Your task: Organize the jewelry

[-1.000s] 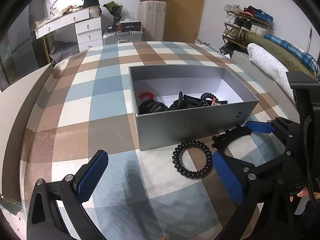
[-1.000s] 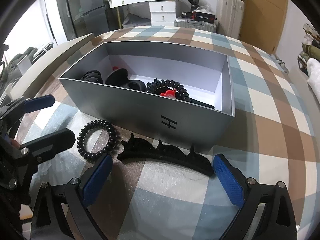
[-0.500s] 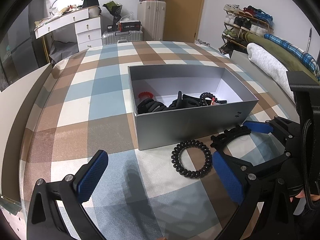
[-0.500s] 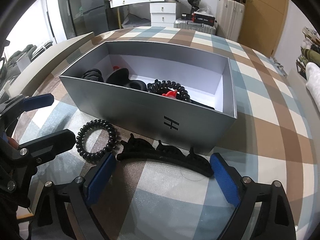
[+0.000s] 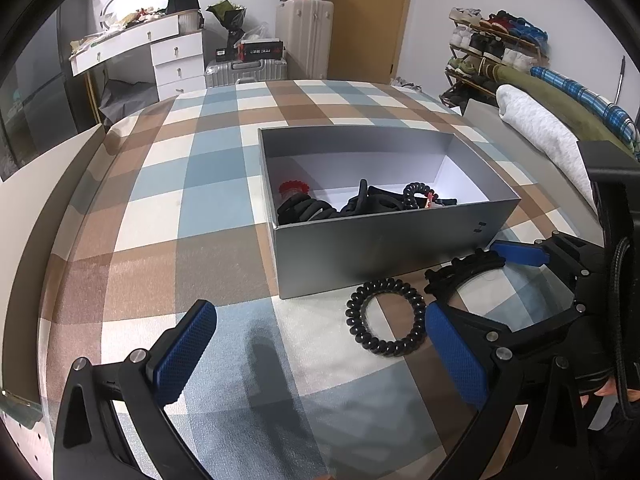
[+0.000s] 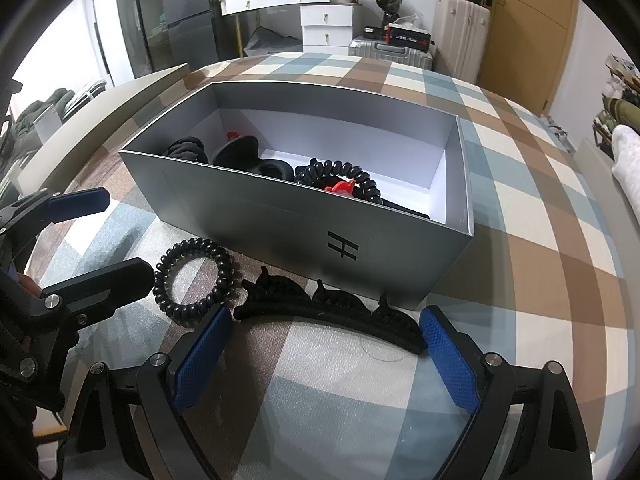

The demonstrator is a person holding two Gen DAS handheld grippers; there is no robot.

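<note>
Right wrist: gripper (image 6: 324, 354) open w/ jaws flanking clip (image 6: 328, 314), set to grab for box (image 6: 280, 216); left gripper (image 5: 320, 354) open, idle.

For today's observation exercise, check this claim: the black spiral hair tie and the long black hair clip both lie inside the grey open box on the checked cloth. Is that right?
Not quite. The black spiral hair tie and the long black hair clip lie outside the grey open box, on the checked cloth in front of its near wall. The right wrist view shows it. Other hair accessories do sit inside the box.
</note>
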